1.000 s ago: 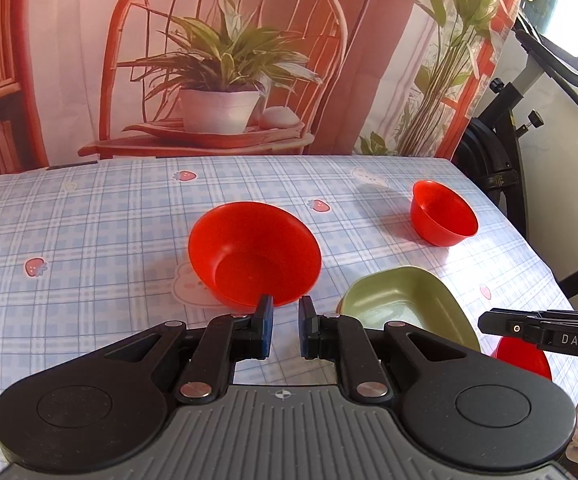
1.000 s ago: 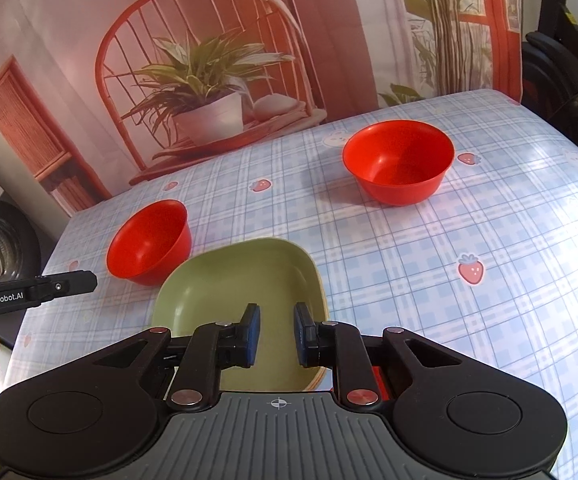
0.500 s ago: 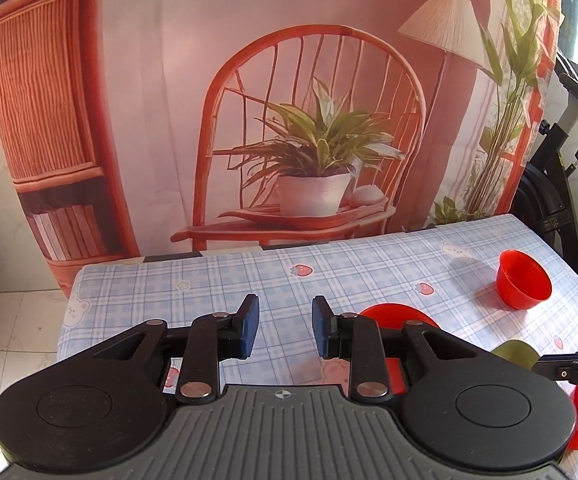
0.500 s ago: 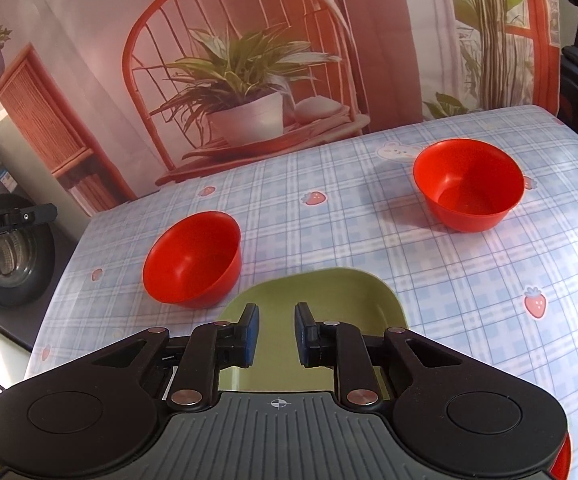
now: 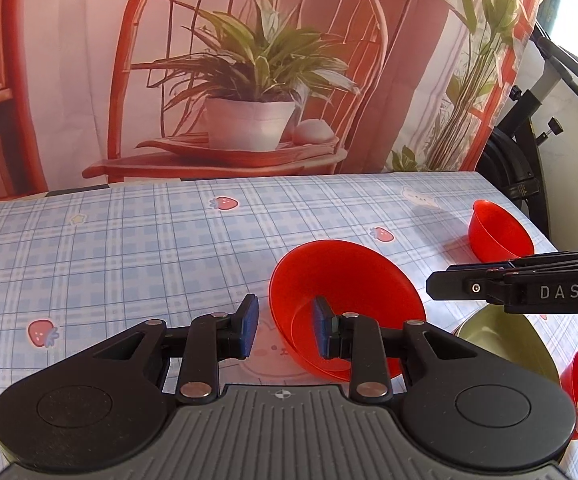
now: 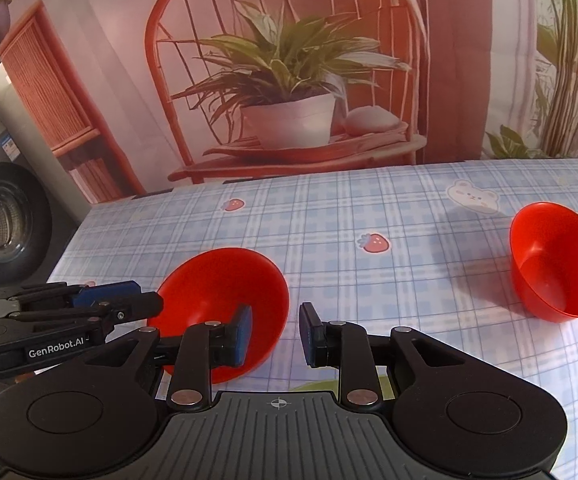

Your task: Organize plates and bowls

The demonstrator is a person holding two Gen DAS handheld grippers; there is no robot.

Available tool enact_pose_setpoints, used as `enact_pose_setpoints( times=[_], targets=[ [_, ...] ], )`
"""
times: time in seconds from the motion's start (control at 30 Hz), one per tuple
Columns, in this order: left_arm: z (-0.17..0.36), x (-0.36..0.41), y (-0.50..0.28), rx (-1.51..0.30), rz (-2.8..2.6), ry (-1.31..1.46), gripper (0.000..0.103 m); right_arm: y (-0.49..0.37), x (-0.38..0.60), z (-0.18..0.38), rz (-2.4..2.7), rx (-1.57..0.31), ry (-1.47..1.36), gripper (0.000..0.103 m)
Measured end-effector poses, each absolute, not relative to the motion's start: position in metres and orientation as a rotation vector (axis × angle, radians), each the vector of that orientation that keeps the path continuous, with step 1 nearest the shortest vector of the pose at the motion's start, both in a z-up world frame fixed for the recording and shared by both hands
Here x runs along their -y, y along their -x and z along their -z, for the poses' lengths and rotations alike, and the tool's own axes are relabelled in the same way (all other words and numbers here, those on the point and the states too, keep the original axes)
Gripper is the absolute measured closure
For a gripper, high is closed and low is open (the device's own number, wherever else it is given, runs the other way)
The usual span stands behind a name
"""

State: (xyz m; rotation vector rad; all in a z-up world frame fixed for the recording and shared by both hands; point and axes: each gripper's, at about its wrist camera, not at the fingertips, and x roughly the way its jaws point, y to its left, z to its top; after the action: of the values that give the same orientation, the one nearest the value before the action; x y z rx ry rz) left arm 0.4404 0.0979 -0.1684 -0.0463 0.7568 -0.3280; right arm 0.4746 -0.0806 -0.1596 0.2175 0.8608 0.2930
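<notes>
A large red bowl (image 5: 349, 280) sits mid-table on the checked cloth. My left gripper (image 5: 286, 322) is open and straddles its left rim, one finger inside the bowl and one outside, with no pad pressing. The right wrist view shows that bowl (image 6: 217, 280) with the left gripper (image 6: 145, 306) at its left edge. My right gripper (image 6: 276, 332) hangs just right of the bowl, jaws opening and nothing gripped between them. The left wrist view shows the right gripper (image 5: 529, 290) over a green plate (image 5: 505, 344). A small red bowl (image 5: 497, 232) stands far right.
The table's right edge runs close behind the small red bowl (image 6: 557, 264), with an exercise bike (image 5: 521, 160) beyond. Another red dish (image 5: 569, 376) peeks out under a hand at bottom right. A washing machine (image 6: 1, 220) stands off the table's left side.
My left gripper swung up and left, then came back down with wider jaws at the large bowl's left rim. My right gripper moved forward over the green plate toward that bowl, its jaws widening.
</notes>
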Motion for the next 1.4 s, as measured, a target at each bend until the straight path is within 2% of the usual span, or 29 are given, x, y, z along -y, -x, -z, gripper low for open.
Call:
enact_pose_setpoints(
  times=[0.37,0.53,0.67,0.73,1.4],
  targets=[
    [0.189,-0.097,-0.438,-0.762,0.297,0.119,0.073,-0.491,0.066,0.185,-0.300,-0.940,-0.181,0.079],
    [0.193,-0.098,-0.434,-0.759,0.298,0.141,0.085,-0.493,0.061,0.189,-0.307,-0.953,-0.172,0.079],
    [0.192,-0.099,-0.430,-0.754,0.285,0.165,0.086,-0.494,0.057,0.191,-0.285,-0.962,-0.149,0.090],
    [0.191,-0.099,-0.426,-0.744,0.278,0.171,0.086,-0.493,0.056,0.191,-0.279,-0.963,-0.144,0.092],
    [0.127,-0.082,-0.367,-0.656,0.232,0.195,0.086,-0.438,0.084,0.136,-0.296,-0.830,-0.258,0.093]
  ],
)
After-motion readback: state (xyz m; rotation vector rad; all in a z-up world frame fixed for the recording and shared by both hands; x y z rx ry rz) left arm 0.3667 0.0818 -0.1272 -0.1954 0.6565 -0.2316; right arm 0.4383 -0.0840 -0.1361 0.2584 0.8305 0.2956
